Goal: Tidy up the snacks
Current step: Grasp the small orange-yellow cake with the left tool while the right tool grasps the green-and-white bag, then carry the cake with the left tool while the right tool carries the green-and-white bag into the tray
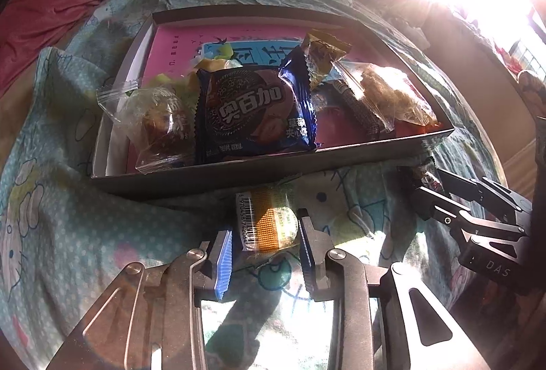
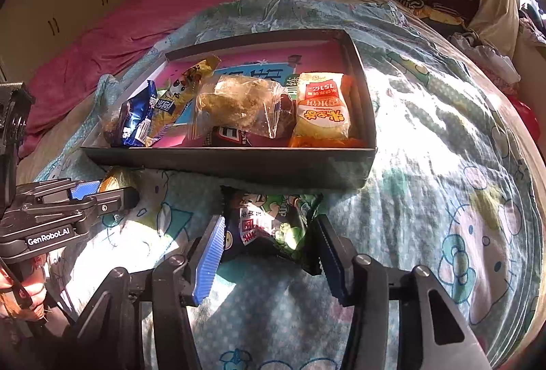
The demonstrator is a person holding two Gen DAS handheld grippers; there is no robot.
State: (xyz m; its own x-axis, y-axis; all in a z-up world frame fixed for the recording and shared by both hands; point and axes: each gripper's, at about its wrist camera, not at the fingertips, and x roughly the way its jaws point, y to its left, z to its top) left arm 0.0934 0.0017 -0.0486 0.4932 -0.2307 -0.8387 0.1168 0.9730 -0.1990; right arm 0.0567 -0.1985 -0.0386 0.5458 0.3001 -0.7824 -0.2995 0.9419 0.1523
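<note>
Tools (image 1: 266, 254) (image 2: 269, 250) flank packets (image 1: 268, 223) (image 2: 269, 223) before box wall (image 1: 239, 175)

A cartoon-print bedspread (image 2: 426, 138) lies beside a pink blanket (image 2: 112, 46).

blue cookie packet (image 1: 254, 111) in grey box (image 1: 259, 170), pink-lined; cartoon-print teal blanket (image 2: 426, 199).

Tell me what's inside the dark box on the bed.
The dark box holds wrapped snacks: a blue cookie pack, a clear bag, a yellow-white packet and others. They lie on a pink printed sheet, which covers the box floor.
</note>
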